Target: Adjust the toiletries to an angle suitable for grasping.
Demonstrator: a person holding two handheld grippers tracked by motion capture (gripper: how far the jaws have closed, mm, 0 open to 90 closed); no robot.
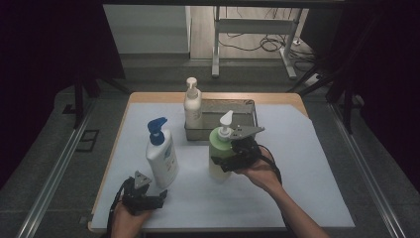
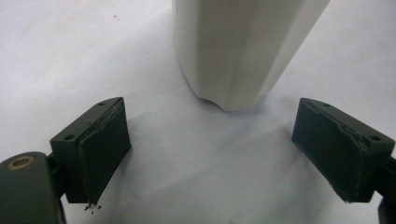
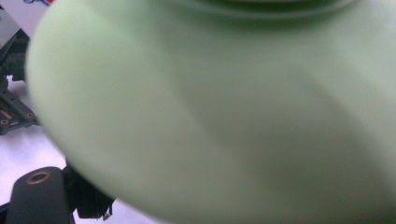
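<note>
Right claw clamps the green pump bottle mid-desk, just before the metal tray. Left claw, jaws apart near the front-left corner, faces the white lotion bottle's base; the high view reveals its blue pump.

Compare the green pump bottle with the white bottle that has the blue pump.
The green bottle has a white pump; the white bottle has a blue one. The green bottle sits in the right gripper, while the white bottle stands free, ahead of the open left gripper. The white bottle bears a blue label; none shows on the green bottle. Both stand upright on the white sheet.
</note>
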